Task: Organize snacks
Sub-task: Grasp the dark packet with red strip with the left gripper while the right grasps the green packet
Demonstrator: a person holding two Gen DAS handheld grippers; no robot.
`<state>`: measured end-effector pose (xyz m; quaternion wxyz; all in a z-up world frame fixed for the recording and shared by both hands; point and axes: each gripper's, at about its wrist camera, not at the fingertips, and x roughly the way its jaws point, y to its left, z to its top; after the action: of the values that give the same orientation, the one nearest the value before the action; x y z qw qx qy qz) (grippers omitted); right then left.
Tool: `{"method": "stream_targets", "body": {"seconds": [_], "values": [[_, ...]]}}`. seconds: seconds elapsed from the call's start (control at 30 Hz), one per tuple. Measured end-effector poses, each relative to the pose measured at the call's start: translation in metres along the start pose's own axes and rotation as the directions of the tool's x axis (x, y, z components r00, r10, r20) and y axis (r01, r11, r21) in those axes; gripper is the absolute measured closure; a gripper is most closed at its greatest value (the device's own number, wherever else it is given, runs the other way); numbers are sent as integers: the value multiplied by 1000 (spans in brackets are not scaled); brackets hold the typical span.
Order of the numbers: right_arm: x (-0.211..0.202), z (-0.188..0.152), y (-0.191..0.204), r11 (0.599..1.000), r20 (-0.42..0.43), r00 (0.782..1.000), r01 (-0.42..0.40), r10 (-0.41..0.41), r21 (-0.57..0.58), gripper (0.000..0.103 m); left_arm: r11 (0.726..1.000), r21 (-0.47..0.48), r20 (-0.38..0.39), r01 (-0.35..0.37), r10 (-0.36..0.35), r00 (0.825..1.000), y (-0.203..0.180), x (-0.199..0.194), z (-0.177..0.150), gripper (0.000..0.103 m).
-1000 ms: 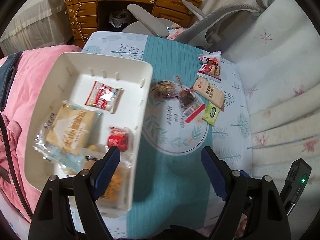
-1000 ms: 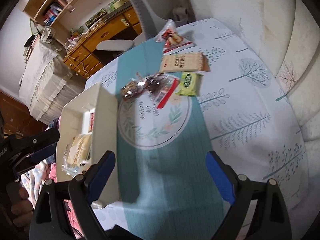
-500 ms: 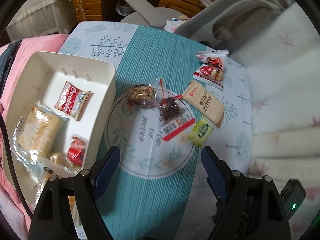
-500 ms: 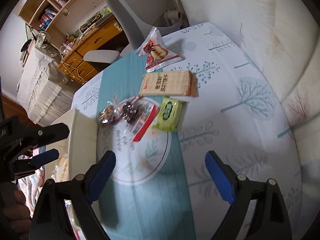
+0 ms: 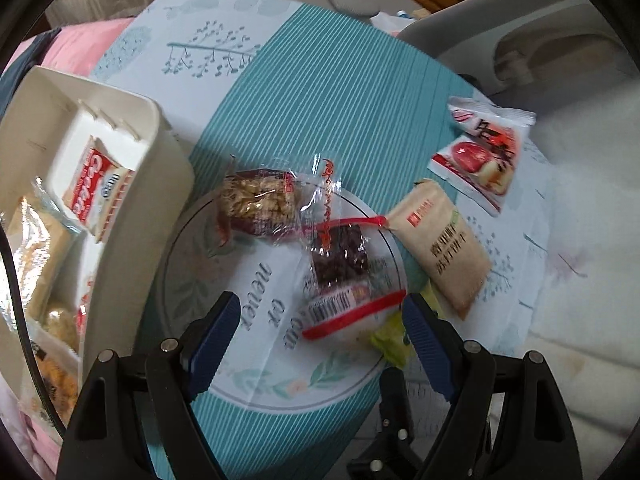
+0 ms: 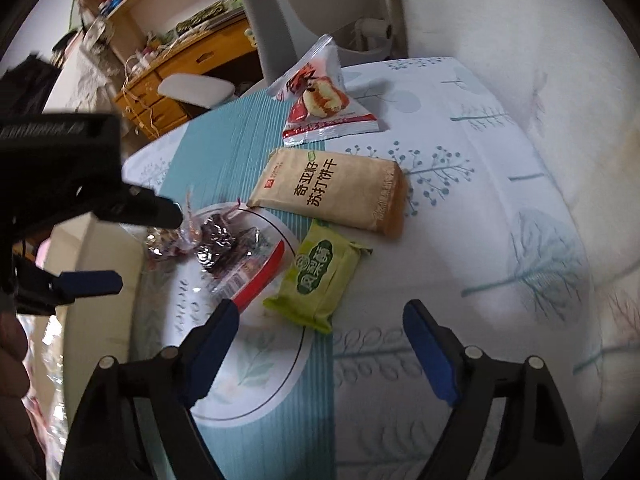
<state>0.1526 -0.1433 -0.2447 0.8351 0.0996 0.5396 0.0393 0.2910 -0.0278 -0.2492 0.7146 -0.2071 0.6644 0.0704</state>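
Observation:
On the teal runner my left gripper [image 5: 320, 308] hangs open just above a clear packet of dark snack [image 5: 340, 260] with a red strip. A nut bar packet [image 5: 256, 200] lies beside it. My right gripper [image 6: 320, 312] hovers at the near end of a green packet [image 6: 320, 276]; its jaws are closing and press on nothing. Farther back lie a tan cracker pack [image 6: 332, 192] and a red-and-white cake packet [image 6: 324, 96]. At the left, the white tray [image 5: 168, 168] holds a cookie packet [image 5: 96, 184] and several other snacks.
The patterned tablecloth [image 6: 460, 208] covers the table. A grey office chair [image 6: 280, 20] and a wooden desk [image 6: 192, 64] stand beyond it. White quilted fabric [image 6: 560, 80] borders the right side, pink cloth [image 5: 80, 40] the left. A person's hand [image 6: 12, 352] shows at the left edge.
Both grippers have come down and closer to the loose packets. The tray has slid toward the left edge of the left view. The right jaws have narrowed a little.

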Motion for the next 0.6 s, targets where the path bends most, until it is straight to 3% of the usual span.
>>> {"method": "stream_targets", "body": {"seconds": [0.37,0.6], "values": [[27,0,5,994,7,1000,7,-6,-109,33,998,-58,-32,-26,24,999,-5,41,16,21],[31,1,10,985,33,999,27,-21,-169,36,997,-71,-37,-28,26,999,-4,52,20,31]]}}
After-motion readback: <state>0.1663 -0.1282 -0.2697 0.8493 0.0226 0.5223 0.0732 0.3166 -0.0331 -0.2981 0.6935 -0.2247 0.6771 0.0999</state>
